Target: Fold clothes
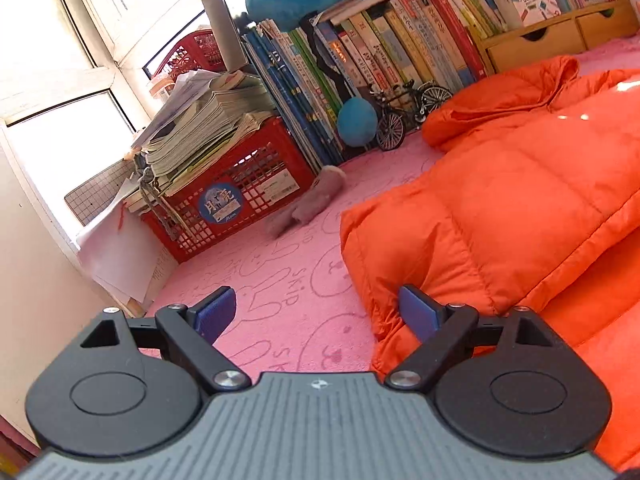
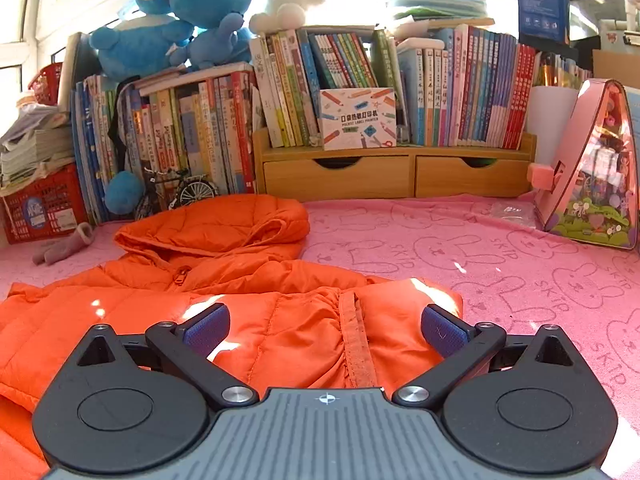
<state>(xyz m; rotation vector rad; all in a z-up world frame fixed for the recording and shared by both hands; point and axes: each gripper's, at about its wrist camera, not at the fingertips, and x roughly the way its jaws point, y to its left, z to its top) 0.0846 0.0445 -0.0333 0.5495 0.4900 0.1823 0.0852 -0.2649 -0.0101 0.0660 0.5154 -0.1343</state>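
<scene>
While both claws gape empty, left gripper (image 1: 316,316) and right gripper (image 2: 326,330) hover by orange puffer jacket (image 2: 248,320): light, soft, slippery; pinch stitched hem.

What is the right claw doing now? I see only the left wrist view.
Observer: The right claw is open over a gathered seam of the orange jacket; it grips nothing.
Operator: Where is the zipper pull?
Observer: The zipper pull sits high, just below the hood.
Operator: Which thing is to the right of the jacket?
Observer: A pink triangular bag stands at the far right on the pink cloth, apart from the jacket.
</scene>
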